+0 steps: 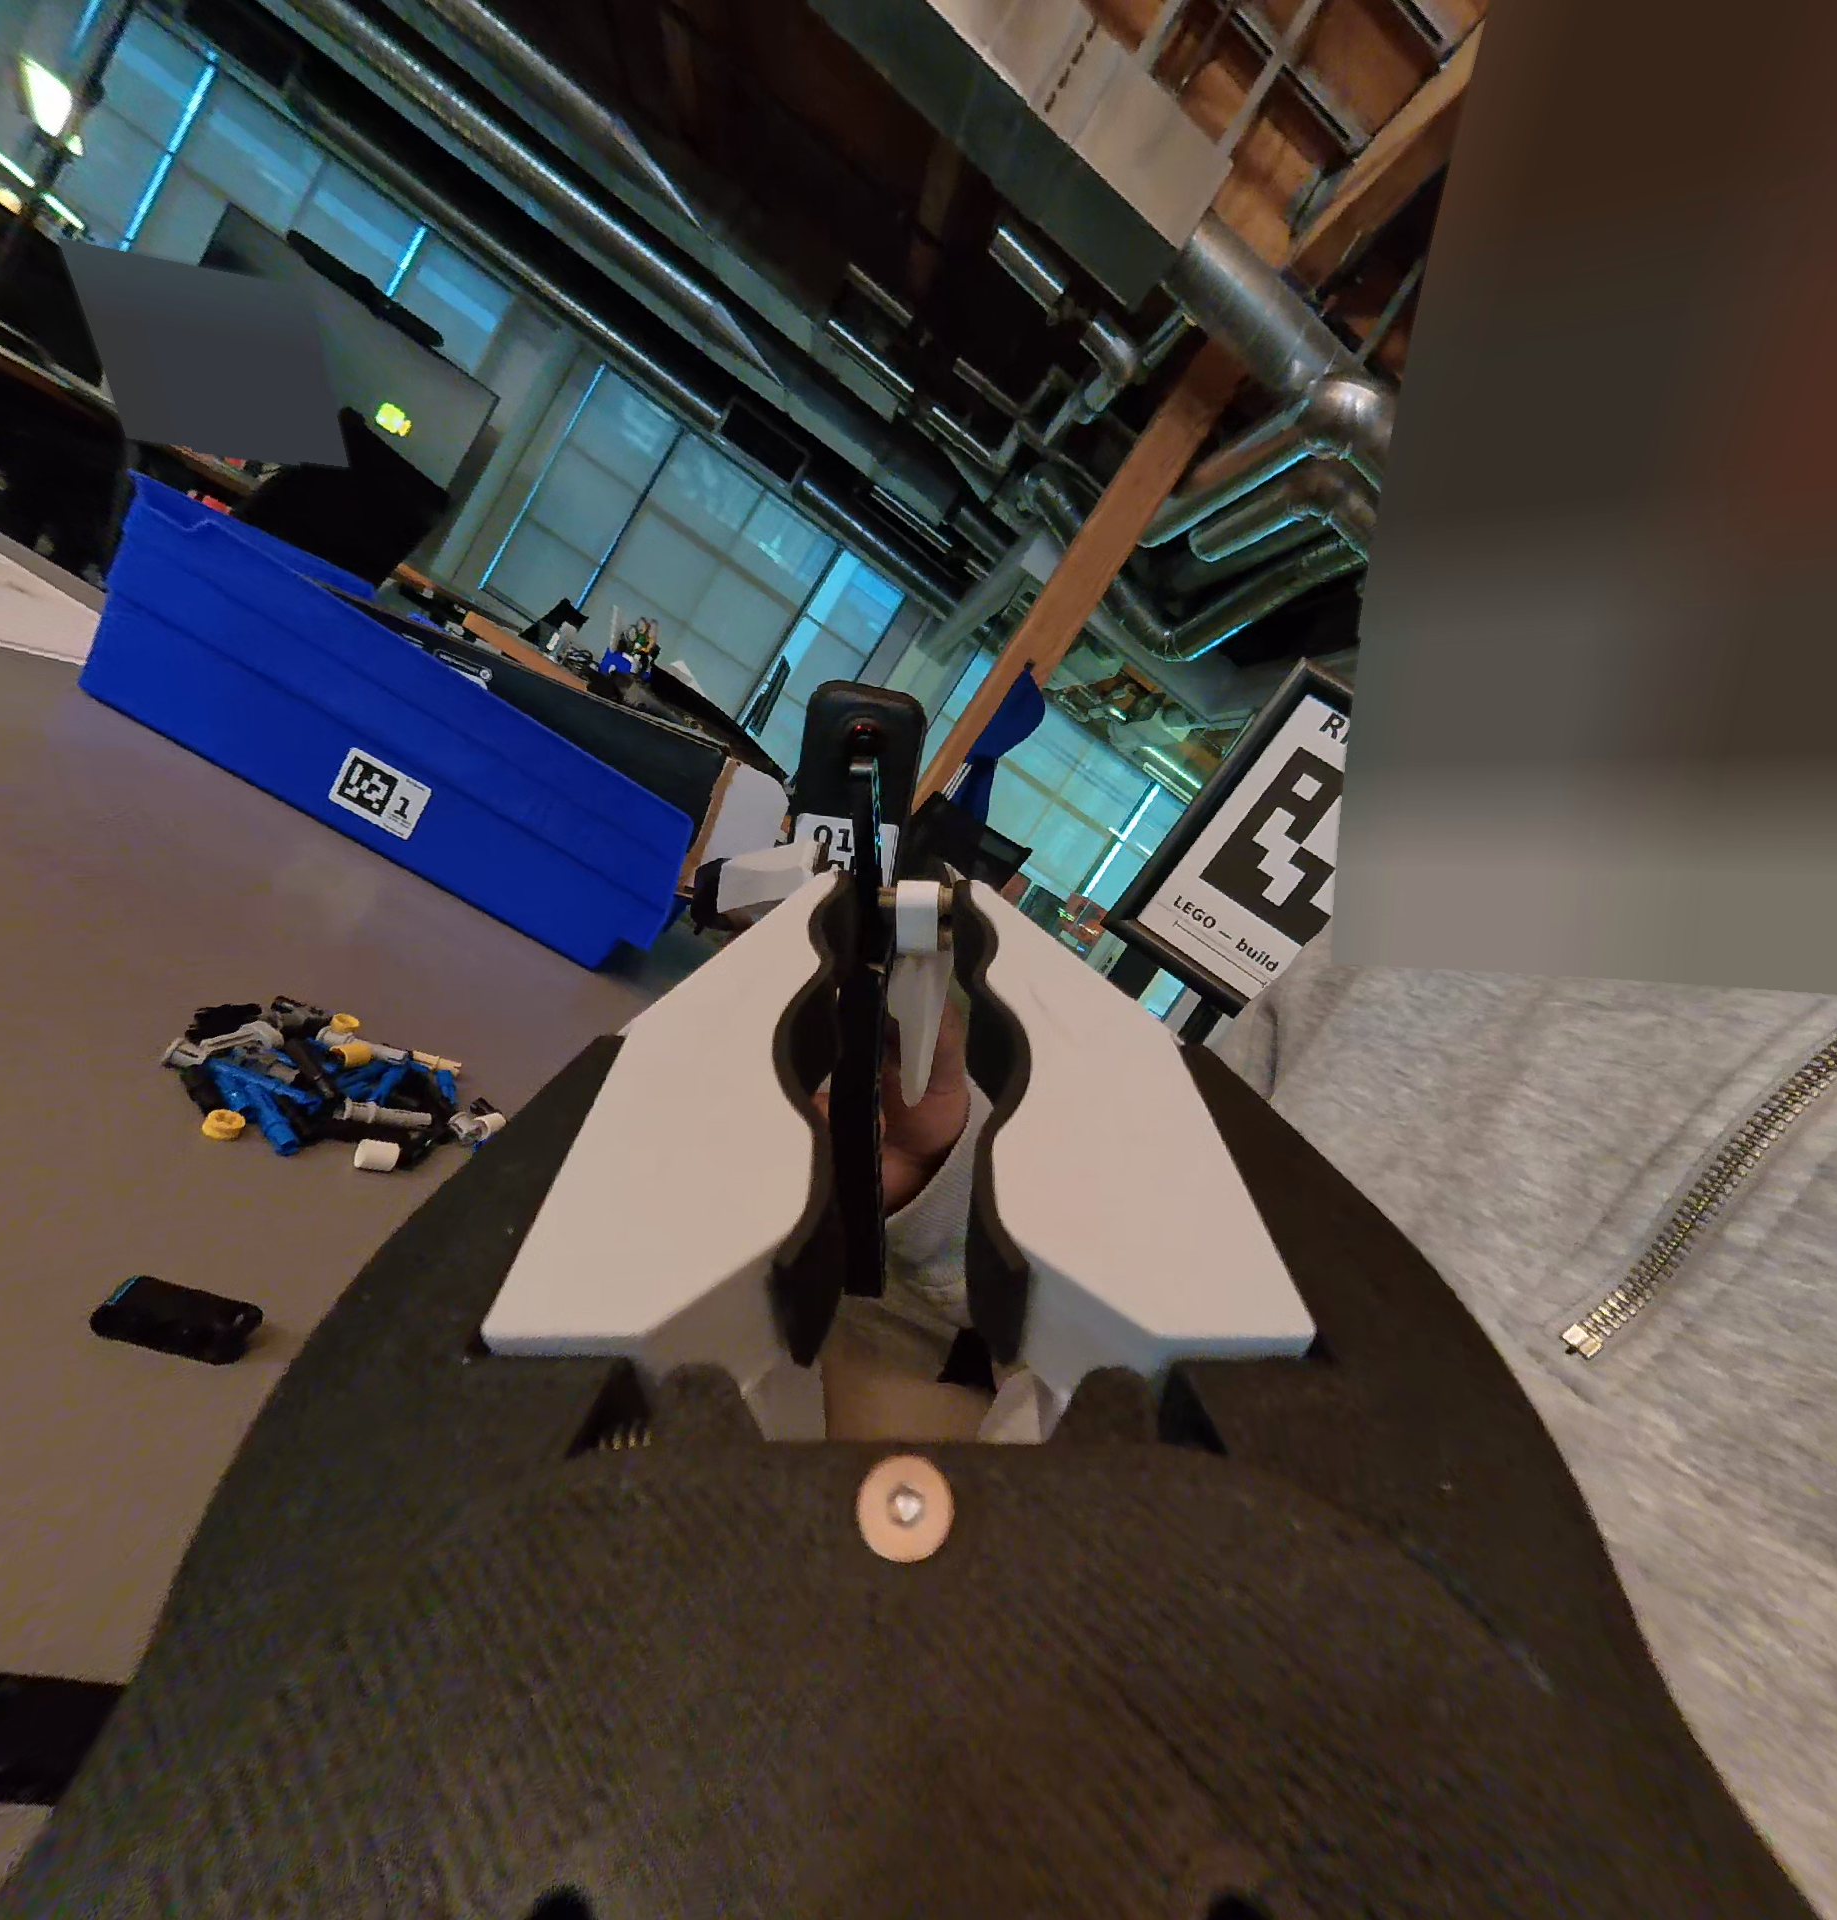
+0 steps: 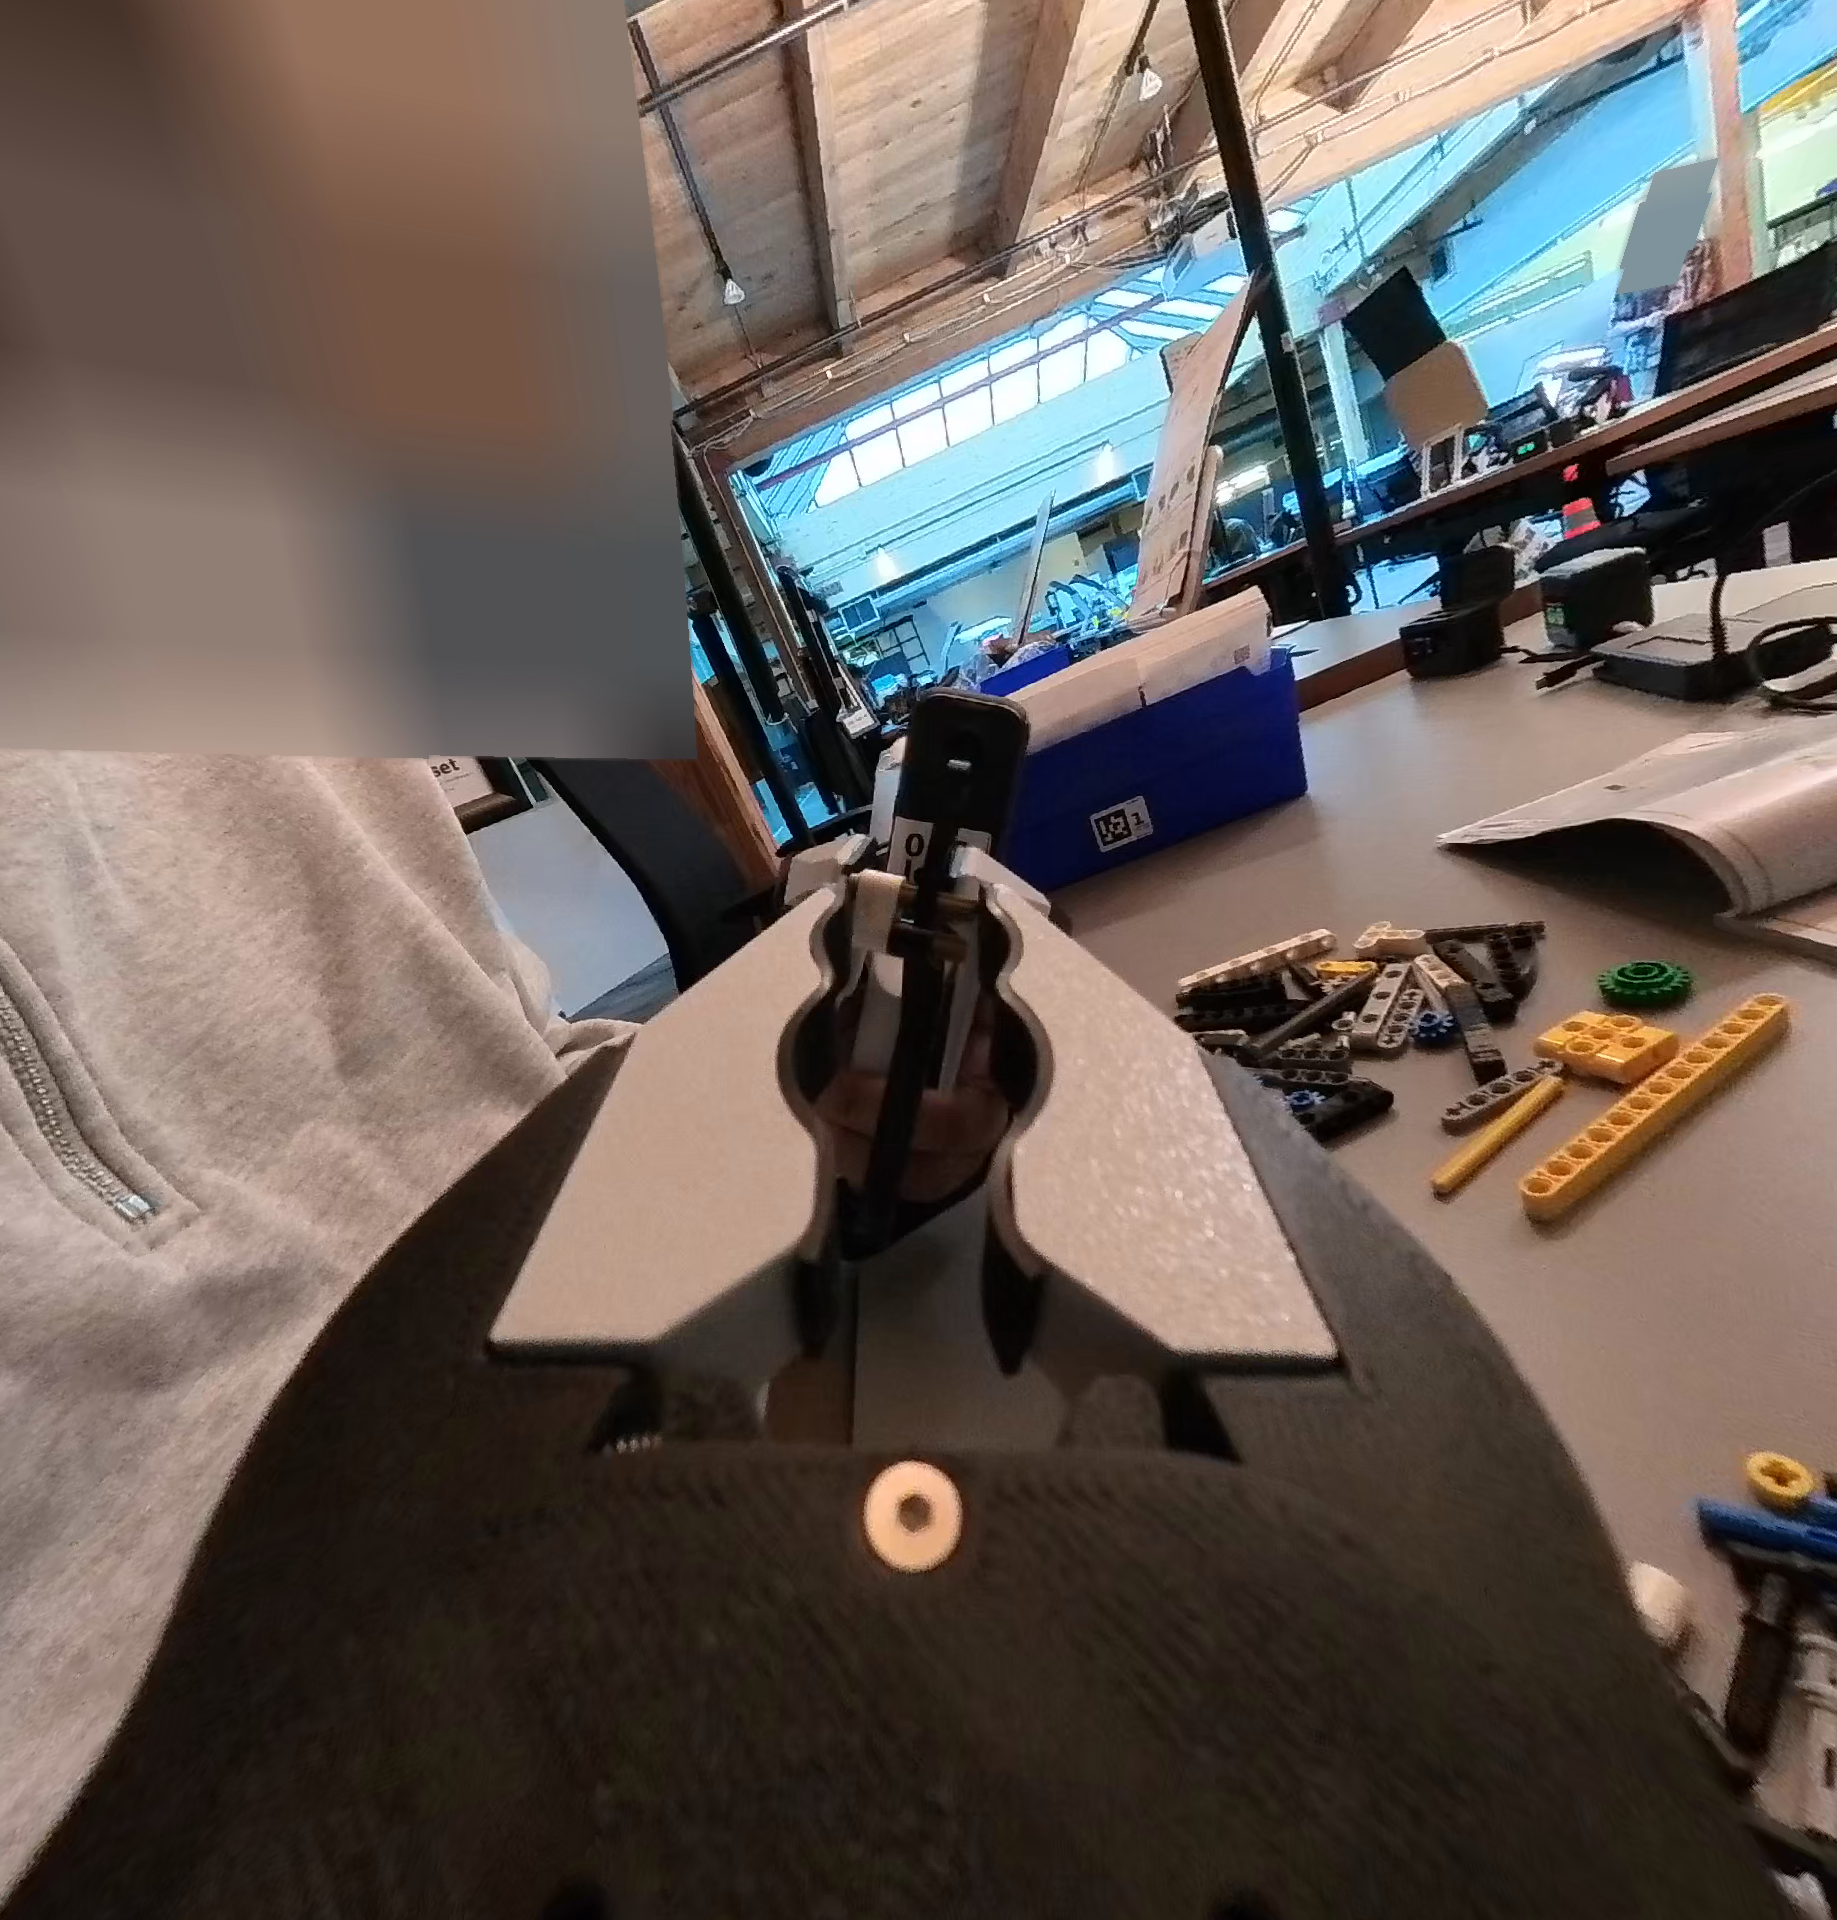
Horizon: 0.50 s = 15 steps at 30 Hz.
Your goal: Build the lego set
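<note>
The left gripper (image 1: 898, 914) pinches a thin black lego beam (image 1: 860, 1091) edge-on with a white piece (image 1: 919, 997) at its tip; the right gripper (image 2: 919, 914) meets it nose to nose, pressed onto the same black beam (image 2: 909, 1049). On the grey tabletop (image 1: 114, 883), a heap of blue and black pins (image 1: 322, 1081) lies at nine o'clock in the left wrist view, a blue bin (image 1: 374, 727) at ten. In the right wrist view, loose beams (image 2: 1361, 997) and a long yellow beam (image 2: 1652, 1107) lie at three o'clock.

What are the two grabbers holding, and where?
The left gripper and right gripper both seem to pinch a thin black Lego beam with a white piece attached, at their fingertips.
</note>
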Motion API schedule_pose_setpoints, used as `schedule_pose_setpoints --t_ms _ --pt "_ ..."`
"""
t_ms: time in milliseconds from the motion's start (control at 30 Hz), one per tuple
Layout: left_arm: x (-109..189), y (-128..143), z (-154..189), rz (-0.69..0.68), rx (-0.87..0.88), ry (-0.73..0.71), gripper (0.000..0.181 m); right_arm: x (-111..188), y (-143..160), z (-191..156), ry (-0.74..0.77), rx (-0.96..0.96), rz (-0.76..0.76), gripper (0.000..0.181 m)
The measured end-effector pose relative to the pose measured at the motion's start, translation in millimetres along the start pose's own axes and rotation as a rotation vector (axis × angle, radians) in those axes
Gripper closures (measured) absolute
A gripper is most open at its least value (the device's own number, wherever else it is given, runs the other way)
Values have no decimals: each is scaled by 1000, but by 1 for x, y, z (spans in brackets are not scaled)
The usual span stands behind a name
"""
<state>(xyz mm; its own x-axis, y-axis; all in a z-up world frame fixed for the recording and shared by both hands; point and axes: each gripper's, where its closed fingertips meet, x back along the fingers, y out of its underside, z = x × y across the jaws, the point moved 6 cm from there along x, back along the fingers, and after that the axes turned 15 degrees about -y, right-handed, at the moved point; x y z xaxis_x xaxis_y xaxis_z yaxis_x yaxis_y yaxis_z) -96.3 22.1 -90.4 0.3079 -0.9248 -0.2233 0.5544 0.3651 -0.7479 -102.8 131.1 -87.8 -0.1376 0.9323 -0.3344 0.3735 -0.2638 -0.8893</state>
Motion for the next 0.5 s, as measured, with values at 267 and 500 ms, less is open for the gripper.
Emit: schedule_pose_setpoints --t_ms 267,500 --pt "1 -1 -5 3 -18 -44 165 3 1 5 64 -2 -24 153" --pt "2 -1 -10 -5 -80 -111 165 7 4 7 120 39 -126 155"
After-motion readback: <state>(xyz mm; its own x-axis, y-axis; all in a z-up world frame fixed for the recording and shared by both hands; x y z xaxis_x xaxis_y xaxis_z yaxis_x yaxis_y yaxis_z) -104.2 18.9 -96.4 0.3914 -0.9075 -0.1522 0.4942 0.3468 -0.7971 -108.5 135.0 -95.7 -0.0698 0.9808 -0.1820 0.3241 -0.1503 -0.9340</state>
